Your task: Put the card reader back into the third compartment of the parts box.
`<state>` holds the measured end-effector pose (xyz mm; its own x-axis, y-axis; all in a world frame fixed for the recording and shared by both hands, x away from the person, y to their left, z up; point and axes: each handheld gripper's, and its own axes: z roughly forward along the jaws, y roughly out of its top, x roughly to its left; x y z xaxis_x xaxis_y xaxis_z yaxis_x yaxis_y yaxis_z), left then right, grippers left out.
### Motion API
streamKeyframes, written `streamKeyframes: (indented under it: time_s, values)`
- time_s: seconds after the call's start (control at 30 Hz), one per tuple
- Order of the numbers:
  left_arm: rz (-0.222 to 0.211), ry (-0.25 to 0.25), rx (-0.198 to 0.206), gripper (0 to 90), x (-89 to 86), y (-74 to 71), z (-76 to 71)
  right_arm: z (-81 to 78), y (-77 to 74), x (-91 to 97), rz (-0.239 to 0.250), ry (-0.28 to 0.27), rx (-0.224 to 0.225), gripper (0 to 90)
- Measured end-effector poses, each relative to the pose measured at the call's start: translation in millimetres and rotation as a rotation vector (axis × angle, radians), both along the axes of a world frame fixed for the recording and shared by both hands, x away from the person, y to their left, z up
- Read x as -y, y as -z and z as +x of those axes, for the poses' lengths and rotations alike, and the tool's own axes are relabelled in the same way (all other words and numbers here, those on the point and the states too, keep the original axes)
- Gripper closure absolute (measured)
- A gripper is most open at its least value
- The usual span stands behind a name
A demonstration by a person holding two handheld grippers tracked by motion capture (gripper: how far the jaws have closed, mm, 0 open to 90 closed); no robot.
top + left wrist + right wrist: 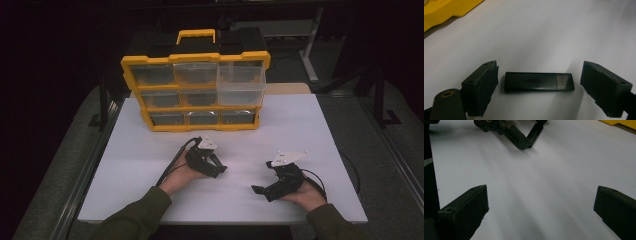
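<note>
The black USB stick [539, 81] lies flat on the white counter [549, 37] between the left gripper [539, 86] fingers, which stand apart and untouching. Right gripper [541, 212] gapes, empty. Risk: uneven closure could pivot or squirt the stick sideways.

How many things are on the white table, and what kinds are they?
Yellow drawer box: 1
Black USB stick: 1
Claws: 2, left claw and right claw
Total: 4
</note>
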<state>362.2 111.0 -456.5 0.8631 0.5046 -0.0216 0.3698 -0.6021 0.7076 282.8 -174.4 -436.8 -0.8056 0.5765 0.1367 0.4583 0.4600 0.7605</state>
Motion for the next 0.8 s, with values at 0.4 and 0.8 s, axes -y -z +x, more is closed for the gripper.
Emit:
streamKeyframes:
  time_s: [0.4,0.8]
  values:
    - [0.011,-0.005,0.021,26.6,-2.2,-1.3,-1.9,-0.2,-0.1,-0.1,0.001,-0.001,0.001,0.0]
    - [0.009,-0.006,0.020,30.1,-2.9,-1.8,-2.2,-0.3,-0.1,-0.1,0.001,-0.002,0.000,0.0]
